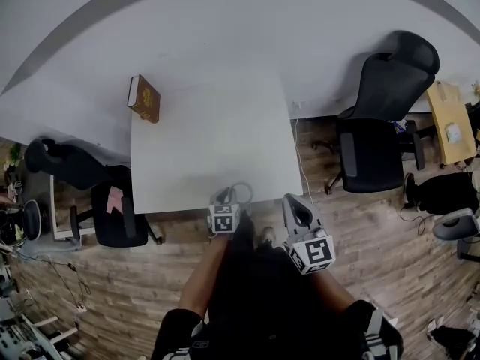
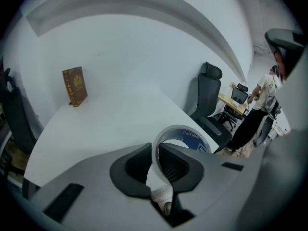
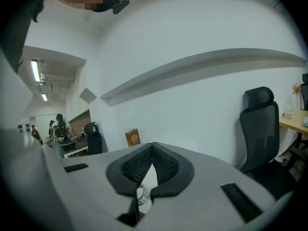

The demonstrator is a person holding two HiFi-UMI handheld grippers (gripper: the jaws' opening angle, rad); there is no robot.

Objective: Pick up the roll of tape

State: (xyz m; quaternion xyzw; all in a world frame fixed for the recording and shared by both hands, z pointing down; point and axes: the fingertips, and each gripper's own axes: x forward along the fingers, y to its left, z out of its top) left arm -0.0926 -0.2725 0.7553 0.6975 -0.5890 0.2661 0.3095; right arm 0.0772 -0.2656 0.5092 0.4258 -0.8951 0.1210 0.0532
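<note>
The roll of tape [image 1: 241, 191], a clear ring with a blue-printed core, hangs just past the near edge of the white table [image 1: 210, 141]. In the left gripper view the roll of tape [image 2: 185, 134] stands upright, its wall pinched between the two dark pads. My left gripper [image 1: 229, 198] [image 2: 155, 150] is shut on it, lifted off the tabletop. To its right, over the wooden floor, my right gripper [image 1: 294, 203] [image 3: 152, 146] is shut with its pads touching and nothing between them.
A brown book [image 1: 144, 98] [image 2: 74, 85] [image 3: 133, 137] stands at the table's far left corner. Black office chairs sit to the right [image 1: 382, 111] and left [image 1: 90, 178] of the table. A person [image 2: 257, 109] stands by a desk at the far right.
</note>
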